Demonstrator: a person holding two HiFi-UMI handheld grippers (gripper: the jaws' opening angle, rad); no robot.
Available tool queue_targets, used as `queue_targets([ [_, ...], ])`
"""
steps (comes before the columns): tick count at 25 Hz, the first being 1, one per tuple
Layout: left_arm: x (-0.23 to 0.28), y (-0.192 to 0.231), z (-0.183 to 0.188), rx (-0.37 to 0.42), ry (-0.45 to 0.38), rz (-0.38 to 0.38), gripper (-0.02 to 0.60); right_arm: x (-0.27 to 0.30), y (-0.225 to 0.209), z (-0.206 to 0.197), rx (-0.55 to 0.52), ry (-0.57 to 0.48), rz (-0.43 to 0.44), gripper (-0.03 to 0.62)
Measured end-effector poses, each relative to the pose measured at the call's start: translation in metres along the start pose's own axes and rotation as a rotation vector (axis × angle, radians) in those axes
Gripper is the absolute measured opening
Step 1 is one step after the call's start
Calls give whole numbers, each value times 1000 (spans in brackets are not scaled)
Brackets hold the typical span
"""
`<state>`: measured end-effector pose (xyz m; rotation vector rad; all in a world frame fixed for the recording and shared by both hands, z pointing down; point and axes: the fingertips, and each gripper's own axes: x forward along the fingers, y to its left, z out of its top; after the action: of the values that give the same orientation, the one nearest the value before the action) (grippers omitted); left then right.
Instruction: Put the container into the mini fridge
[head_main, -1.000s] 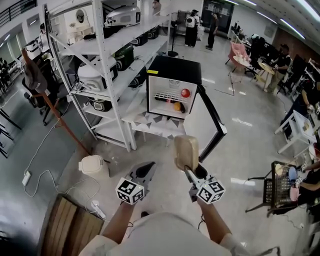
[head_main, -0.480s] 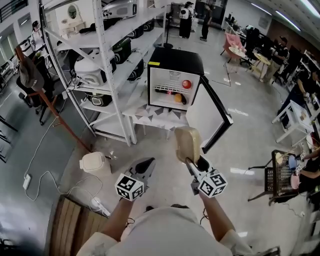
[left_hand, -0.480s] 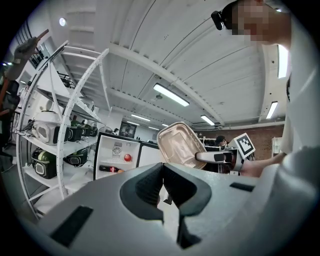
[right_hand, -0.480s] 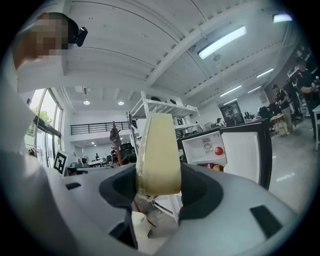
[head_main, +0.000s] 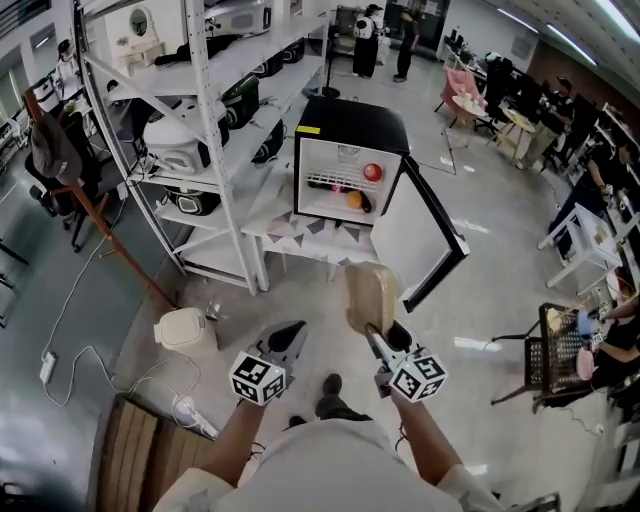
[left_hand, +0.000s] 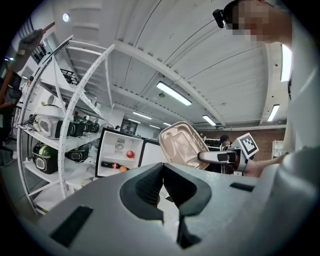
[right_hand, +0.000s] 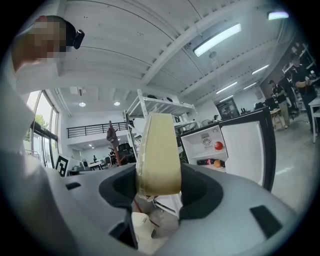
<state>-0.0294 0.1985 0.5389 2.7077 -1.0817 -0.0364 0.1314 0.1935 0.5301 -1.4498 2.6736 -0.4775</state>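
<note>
Pinching the tan oblong plastic container (head_main: 370, 293) on edge, the right gripper (head_main: 373, 337) holds it upright well short of the open black mini fridge (head_main: 350, 125), probably for a firm carry, while the left gripper (head_main: 294, 331), equally far from the fridge, sits pressed together and empty.

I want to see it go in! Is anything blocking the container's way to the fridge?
Nothing visible does. The right gripper holds the container, the mini fridge door stands open, and only floor lies between.
</note>
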Motion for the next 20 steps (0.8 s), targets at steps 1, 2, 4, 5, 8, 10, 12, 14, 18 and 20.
queue_targets([
  [1,2,4,-1,-1,3,4,5,4,-2,0,1,2,4,230],
  [2,3,8,-1,-1,5,10,5,9,-4,-1,2,4,8,230],
  [4,8,16,0,-1,6,23,5,20,-11,-2,7,7,15,230],
  [5,11,21,0,-1,6,29,5,26,-15,-2,10,9,18,230],
  [8,25,35,3,4,10,45,5,43,-27,0,14,12,27,230],
  [10,37,45,8,8,9,54,5,54,-37,4,15,11,36,230],
  [12,50,53,12,7,8,62,5,65,-48,8,16,11,40,230],
  [14,66,60,14,7,7,65,5,75,-63,12,16,13,38,230],
  [18,96,74,20,13,6,69,5,97,-91,21,15,15,38,230],
  [20,110,81,24,17,4,74,5,107,-103,25,11,18,44,230],
])
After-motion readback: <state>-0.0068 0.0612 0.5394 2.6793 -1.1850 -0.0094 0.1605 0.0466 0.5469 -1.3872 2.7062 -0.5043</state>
